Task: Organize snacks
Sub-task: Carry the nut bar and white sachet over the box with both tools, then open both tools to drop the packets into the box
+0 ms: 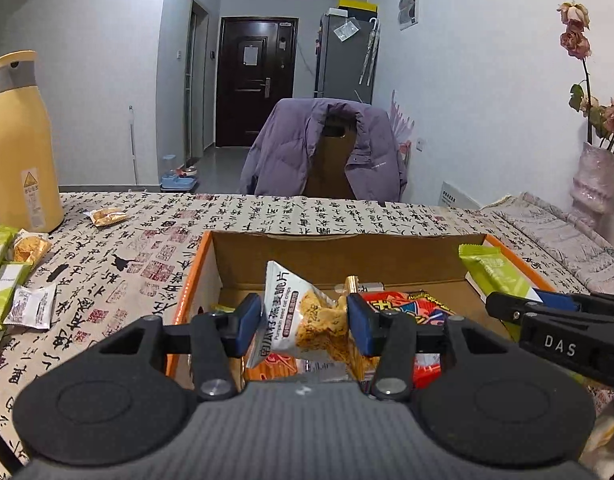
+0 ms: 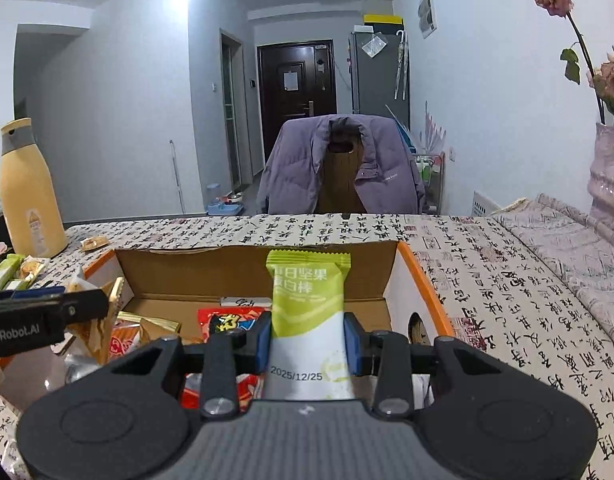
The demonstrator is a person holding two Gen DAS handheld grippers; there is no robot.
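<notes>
An open cardboard box point(image 1: 243, 256) with an orange rim stands on the calligraphy-print tablecloth, and several snack packets lie inside it, a red one point(image 1: 407, 304) among them. My left gripper point(image 1: 305, 322) is shut on a white pumpkin-seed crisp packet point(image 1: 303, 312), held tilted over the box's near left part. In the right wrist view my right gripper point(image 2: 307, 344) is shut on a green-and-white nut bar point(image 2: 307, 300), upright over the box point(image 2: 427, 280). The left wrist view shows that bar point(image 1: 495, 272) at the box's right wall.
A tall yellow bottle point(image 1: 21, 144) stands at the far left. Several loose snack packets point(image 1: 11, 280) lie left of the box, and one small packet point(image 1: 107, 216) lies farther back. A pink vase of flowers point(image 1: 595, 176) stands at the right. Behind the table is a chair with a purple jacket point(image 1: 323, 152).
</notes>
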